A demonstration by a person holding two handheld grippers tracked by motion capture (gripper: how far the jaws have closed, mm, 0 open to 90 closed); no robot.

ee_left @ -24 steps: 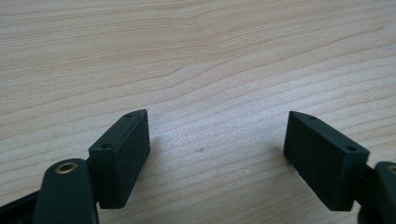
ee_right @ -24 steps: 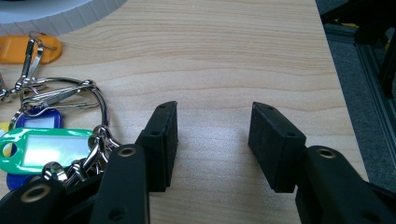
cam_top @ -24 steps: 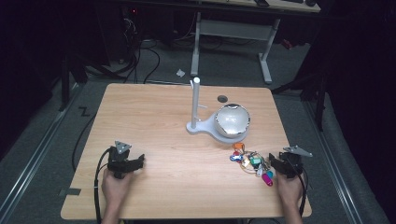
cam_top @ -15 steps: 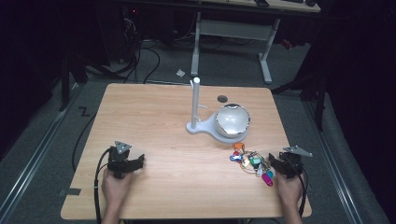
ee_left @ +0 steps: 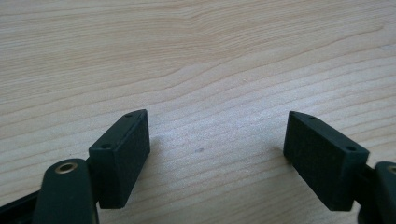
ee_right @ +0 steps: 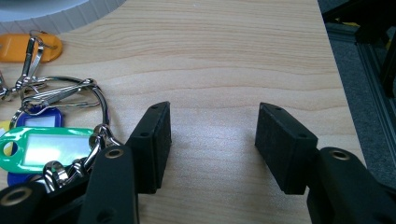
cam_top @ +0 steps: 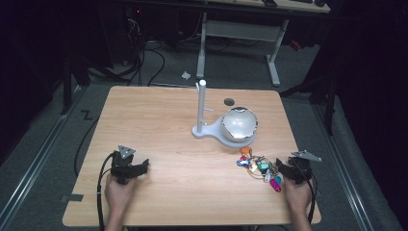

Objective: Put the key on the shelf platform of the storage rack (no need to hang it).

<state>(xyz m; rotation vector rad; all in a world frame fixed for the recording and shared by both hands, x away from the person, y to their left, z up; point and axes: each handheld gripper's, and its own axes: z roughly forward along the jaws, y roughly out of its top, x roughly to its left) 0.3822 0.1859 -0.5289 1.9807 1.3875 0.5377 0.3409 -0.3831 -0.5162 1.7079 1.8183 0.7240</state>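
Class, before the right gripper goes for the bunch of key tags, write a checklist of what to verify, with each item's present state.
1. Right gripper open: ok, nothing between its fingers.
2. Key tags within reach: ok, they lie on the table just beside the right gripper.
3. Gripper lined up on the bunch: not ok, in the right gripper view the key ring sits off to one side of the fingers.
4. Left gripper out of the way: ok, open over bare wood.
5. White stand and bowl apart from the tags: ok.

My left gripper (ee_left: 217, 140) is hovering low over the table (ee_left: 196, 60); my jaws are standing wide apart; bare wood is lying between them.
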